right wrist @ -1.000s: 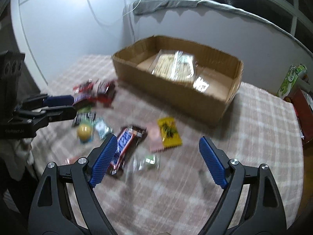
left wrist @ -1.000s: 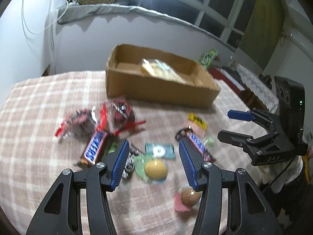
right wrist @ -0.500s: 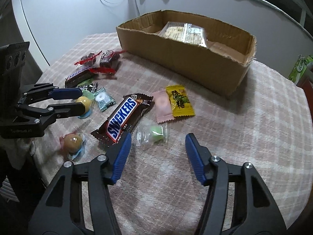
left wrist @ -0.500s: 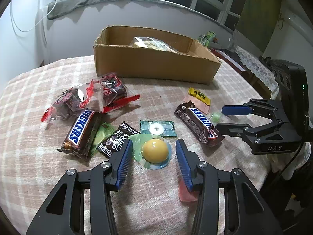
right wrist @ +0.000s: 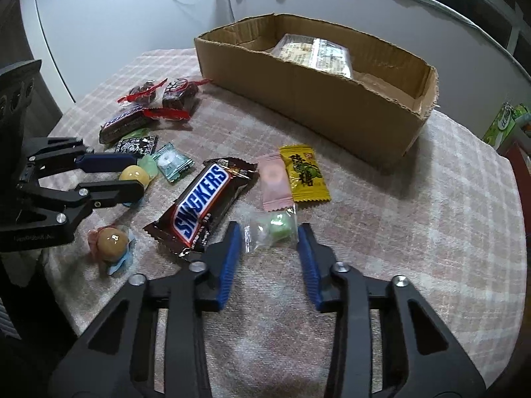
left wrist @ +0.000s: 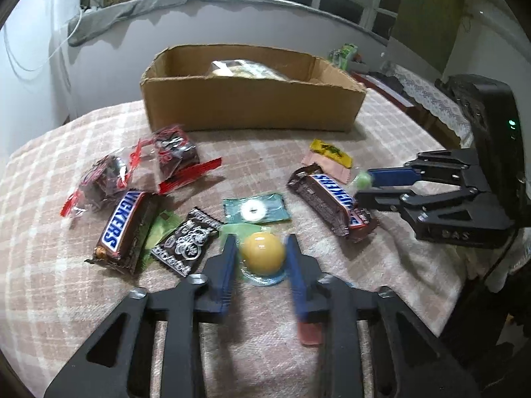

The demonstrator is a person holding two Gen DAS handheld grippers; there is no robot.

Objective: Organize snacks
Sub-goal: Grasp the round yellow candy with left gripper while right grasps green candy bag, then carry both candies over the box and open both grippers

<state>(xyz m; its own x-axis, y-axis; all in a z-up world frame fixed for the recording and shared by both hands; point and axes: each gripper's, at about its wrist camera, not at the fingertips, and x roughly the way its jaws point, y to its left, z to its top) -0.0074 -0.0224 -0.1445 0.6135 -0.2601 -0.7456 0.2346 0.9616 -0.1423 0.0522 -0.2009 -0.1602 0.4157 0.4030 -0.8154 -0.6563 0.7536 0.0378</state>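
Note:
Snacks lie scattered on the checked tablecloth in front of a cardboard box that holds a clear packet. My left gripper is open, its blue pads either side of a yellow ball candy with small gaps. It also shows in the right wrist view. My right gripper is open around a green candy in a clear wrapper, not touching it. It also shows in the left wrist view.
Two Snickers bars, red-wrapped brownies, a black packet, a teal mint packet, pink and yellow packets and a brown ball candy lie around. The table edge is near, front left.
Both grippers have moved forward and down and narrowed: the left around the yellow ball candy, the right around the green wrapped candy.

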